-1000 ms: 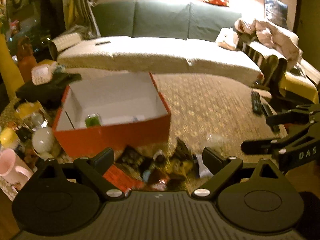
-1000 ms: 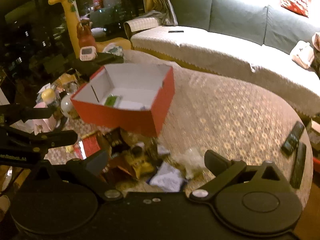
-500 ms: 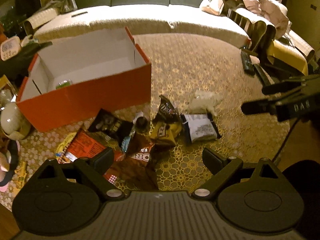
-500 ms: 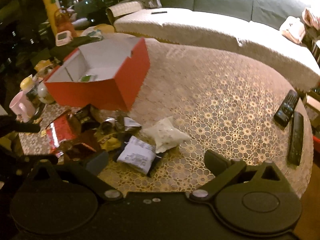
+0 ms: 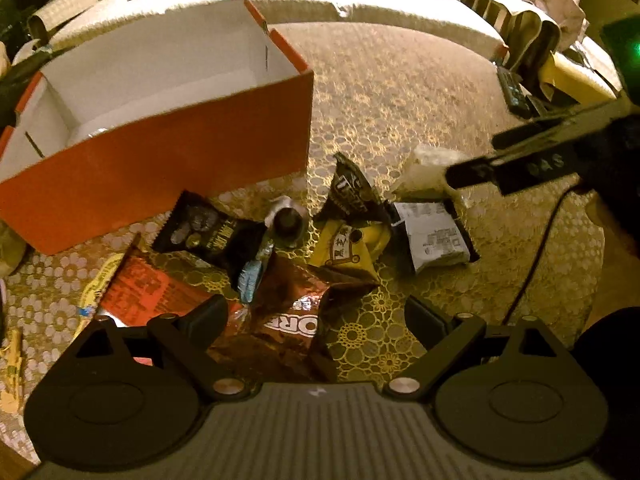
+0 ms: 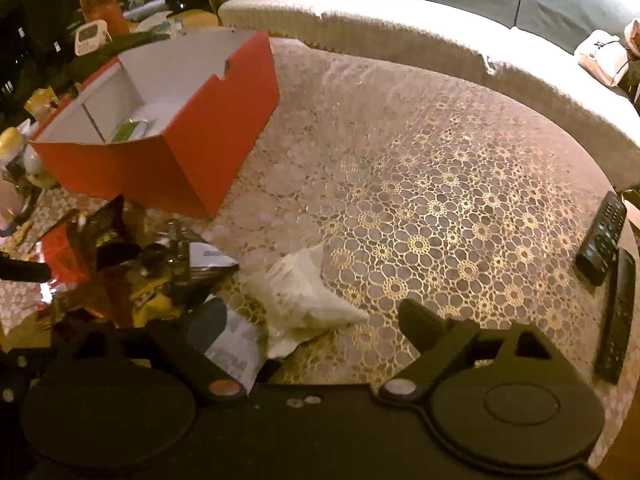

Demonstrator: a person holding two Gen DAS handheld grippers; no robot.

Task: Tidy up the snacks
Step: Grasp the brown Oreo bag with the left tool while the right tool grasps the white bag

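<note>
A red cardboard box (image 5: 160, 168) with a white inside stands open at the left, with a green pack (image 6: 132, 130) in it. In front of it lies a pile of snack packs: a brown Oreo bag (image 5: 296, 312), a yellow pack (image 5: 348, 248), a black pack (image 5: 212, 232), a red pack (image 5: 152, 296) and a grey-white pack (image 5: 436, 236). My left gripper (image 5: 316, 316) is open just above the Oreo bag, which lies between its fingers. My right gripper (image 6: 314, 320) hangs over a white pouch (image 6: 300, 296). Its jaws are closing, with the pouch between them and the pads apart from it.
The round table (image 6: 440, 184) has a gold lace cloth. Two black remote controls (image 6: 604, 236) lie near its right edge. A sofa (image 6: 400, 28) curves behind the table. Bottles, a mug and small clutter crowd the far left beside the box (image 6: 192, 160).
Both grippers have come down and tilted toward the snack pile, which now looks much larger. The right gripper's fingers have drawn in a little around the white pouch.
</note>
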